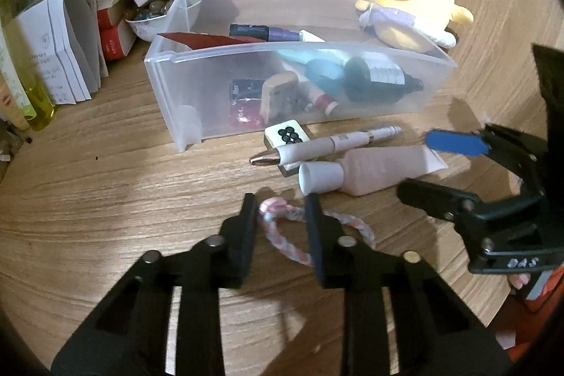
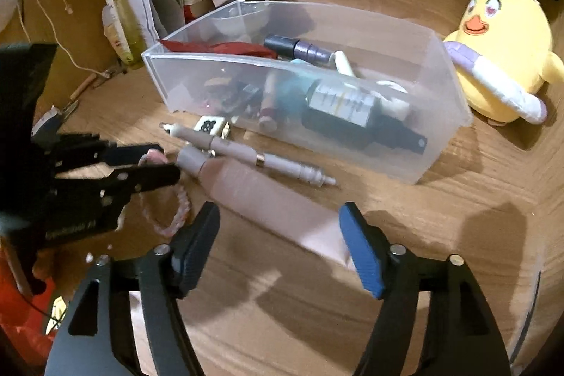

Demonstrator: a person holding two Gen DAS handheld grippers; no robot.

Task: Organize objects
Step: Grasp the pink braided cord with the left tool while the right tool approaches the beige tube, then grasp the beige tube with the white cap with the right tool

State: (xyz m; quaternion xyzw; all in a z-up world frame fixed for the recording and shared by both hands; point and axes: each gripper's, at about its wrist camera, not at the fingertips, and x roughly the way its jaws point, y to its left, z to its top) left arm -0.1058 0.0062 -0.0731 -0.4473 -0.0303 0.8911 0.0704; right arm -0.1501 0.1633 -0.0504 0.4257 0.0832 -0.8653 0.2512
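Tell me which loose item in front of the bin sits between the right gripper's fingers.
The pale pink tube: its flat end lies between the right gripper fingers. The white pen and mahjong tile lie farther off, beside the bin.

Bare wooden tabletop (image 1: 88, 199) lies open on the near left. Ahead, a long clear plastic bin (image 1: 352, 101) blocks the way, with a white pen (image 1: 328, 145), a mahjong tile (image 1: 287, 134) and a pale pink tube (image 1: 380, 171) crowding its front. Stacked papers (image 1: 67, 59) close the far left.

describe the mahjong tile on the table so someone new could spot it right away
Find the clear plastic bin on the wooden table. Just outside its front wall, the mahjong tile lies beneath a white pen. It alone is a small cream block with dark circles on top.
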